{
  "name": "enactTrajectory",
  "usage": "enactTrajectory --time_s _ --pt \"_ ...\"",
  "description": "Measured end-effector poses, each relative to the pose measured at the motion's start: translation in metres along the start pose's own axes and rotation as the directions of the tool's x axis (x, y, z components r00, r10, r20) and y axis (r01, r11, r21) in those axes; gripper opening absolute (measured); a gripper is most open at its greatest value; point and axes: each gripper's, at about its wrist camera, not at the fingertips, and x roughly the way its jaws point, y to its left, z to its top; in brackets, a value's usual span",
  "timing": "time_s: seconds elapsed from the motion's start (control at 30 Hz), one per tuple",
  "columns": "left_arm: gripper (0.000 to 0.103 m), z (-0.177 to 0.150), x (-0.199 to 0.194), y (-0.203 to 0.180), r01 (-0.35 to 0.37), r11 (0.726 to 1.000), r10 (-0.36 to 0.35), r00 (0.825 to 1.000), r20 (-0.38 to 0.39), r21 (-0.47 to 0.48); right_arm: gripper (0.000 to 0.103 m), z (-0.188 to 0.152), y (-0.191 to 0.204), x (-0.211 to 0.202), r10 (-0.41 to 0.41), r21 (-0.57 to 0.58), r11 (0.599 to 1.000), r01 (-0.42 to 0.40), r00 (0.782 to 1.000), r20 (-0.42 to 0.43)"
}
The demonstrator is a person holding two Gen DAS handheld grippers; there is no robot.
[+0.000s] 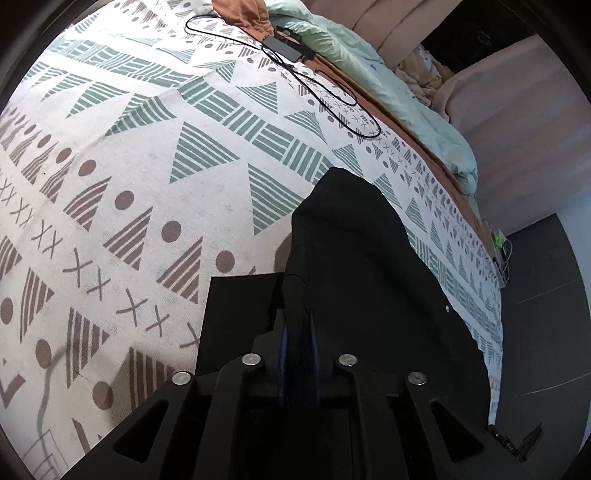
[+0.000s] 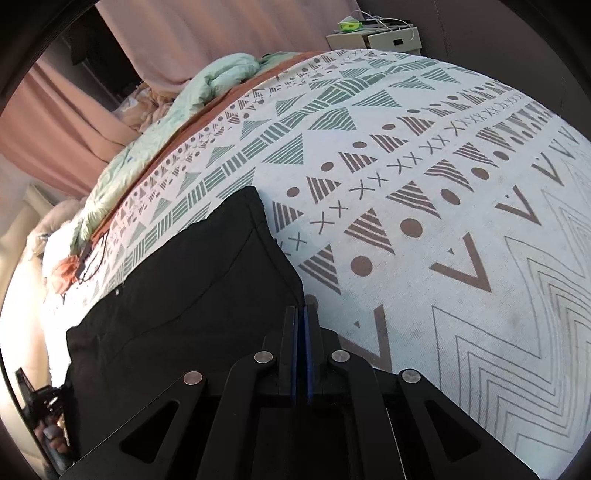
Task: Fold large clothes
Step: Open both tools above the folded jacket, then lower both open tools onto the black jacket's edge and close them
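Observation:
A large black garment (image 1: 354,251) lies on a bed with a white patterned bedspread (image 1: 147,166). In the left wrist view my left gripper (image 1: 295,317) is shut on one edge of the garment, which spreads away to the right. In the right wrist view my right gripper (image 2: 303,314) is shut on another edge or corner of the same black garment (image 2: 192,280), which spreads away to the left over the bedspread (image 2: 424,221). The blue pads are pressed together on the cloth in both views.
A black power adapter with looped cable (image 1: 288,50) lies on the far part of the bed, beside a mint-green duvet (image 1: 388,81) and orange cloth (image 1: 240,14). Pink curtains (image 2: 184,37) hang behind. A bedside table (image 2: 376,38) stands past the bed. Dark floor (image 1: 543,295) shows at right.

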Motion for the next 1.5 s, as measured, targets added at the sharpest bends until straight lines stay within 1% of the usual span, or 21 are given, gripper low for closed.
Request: enactTrajectory --time_s 0.03,0.07,0.1,0.13,0.17,0.23,0.43,0.57,0.7,0.8,0.87,0.93,1.0,1.1,1.17,1.2,1.37,1.4,1.43,1.47,1.5 --pt "0.041 -0.003 -0.006 0.001 0.006 1.0 -0.006 1.0 0.007 0.004 0.021 -0.001 0.002 -0.006 0.004 -0.005 1.0 -0.004 1.0 0.003" --pt "0.051 -0.007 -0.016 0.002 0.013 1.0 -0.013 1.0 0.027 0.008 0.046 -0.003 0.004 -0.013 0.003 -0.008 1.0 -0.003 1.0 0.012" --pt "0.063 -0.011 -0.026 0.003 0.015 1.0 -0.016 0.999 0.052 0.011 0.062 -0.005 0.006 -0.02 -0.002 -0.014 1.0 0.003 1.0 0.027" --pt "0.066 -0.016 -0.037 0.005 0.019 1.0 -0.02 0.997 0.08 0.012 0.063 -0.008 0.01 -0.028 -0.008 -0.031 0.999 0.009 0.999 0.047" --pt "0.066 -0.019 -0.045 0.007 0.027 1.0 -0.028 0.995 0.094 0.013 0.063 -0.01 0.014 -0.035 -0.008 -0.049 0.999 0.011 0.999 0.053" --pt "0.066 -0.028 -0.059 0.014 0.042 0.999 -0.043 0.994 0.096 0.006 0.063 -0.015 0.019 -0.044 0.002 -0.059 0.998 0.001 0.999 0.049" --pt "0.066 -0.06 -0.097 0.045 0.048 0.999 -0.044 0.991 0.123 -0.026 0.063 -0.04 0.039 -0.063 0.03 -0.104 0.994 -0.028 0.999 0.023" --pt "0.066 -0.083 -0.108 0.059 0.062 0.997 -0.057 0.991 0.12 -0.039 0.063 -0.059 0.053 -0.066 0.043 -0.135 0.99 -0.042 0.999 0.004" --pt "0.062 -0.104 -0.104 0.065 0.071 0.997 -0.068 0.993 0.097 -0.029 0.063 -0.083 0.072 -0.064 0.066 -0.165 0.984 -0.07 0.997 -0.03" --pt "0.055 -0.115 -0.097 0.068 0.067 0.997 -0.065 0.995 0.077 -0.03 0.063 -0.097 0.085 -0.061 0.079 -0.185 0.979 -0.088 0.995 -0.058" --pt "0.044 -0.122 -0.092 0.071 0.058 0.998 -0.056 0.996 0.065 -0.027 0.063 -0.108 0.093 -0.059 0.084 -0.201 0.975 -0.098 0.993 -0.079" --pt "0.019 -0.127 -0.084 0.073 0.038 0.999 -0.038 0.999 0.039 -0.021 0.063 -0.119 0.101 -0.058 0.086 -0.221 0.969 -0.107 0.991 -0.1" --pt "0.01 -0.132 -0.081 0.079 0.033 0.999 -0.032 0.999 0.035 -0.03 0.063 -0.13 0.108 -0.057 0.085 -0.244 0.963 -0.112 0.989 -0.12" --pt "0.005 -0.141 -0.083 0.09 0.03 0.998 -0.028 0.999 0.041 -0.047 0.063 -0.145 0.12 -0.055 0.085 -0.28 0.952 -0.125 0.985 -0.153" --pt "0.005 -0.146 -0.083 0.093 0.009 0.999 -0.007 0.999 0.038 -0.042 0.063 -0.155 0.129 -0.054 0.086 -0.304 0.943 -0.137 0.981 -0.175" --pt "0.005 -0.148 -0.083 0.095 0.012 0.999 -0.01 0.999 0.036 -0.051 0.063 -0.158 0.133 -0.053 0.087 -0.314 0.939 -0.142 0.979 -0.183" --pt "0.014 -0.15 -0.092 0.109 0.069 0.987 -0.066 0.997 0.029 -0.144 0.063 -0.177 0.153 -0.05 0.101 -0.36 0.915 -0.182 0.967 -0.233" --pt "0.021 -0.152 -0.094 0.11 0.076 0.986 -0.073 0.997 0.026 -0.152 0.063 -0.181 0.158 -0.05 0.103 -0.373 0.908 -0.191 0.965 -0.242" --pt "0.034 -0.154 -0.098 0.111 0.078 0.985 -0.075 0.997 0.023 -0.155 0.063 -0.186 0.163 -0.051 0.106 -0.386 0.901 -0.199 0.963 -0.249" --pt "0.041 -0.157 -0.1 0.112 0.083 0.984 -0.081 0.996 0.022 -0.159 0.063 -0.19 0.167 -0.052 0.108 -0.399 0.894 -0.205 0.961 -0.253" --pt "0.051 -0.16 -0.104 0.113 0.097 0.982 -0.094 0.995 0.025 -0.165 0.063 -0.193 0.17 -0.053 0.108 -0.408 0.889 -0.209 0.961 -0.255"
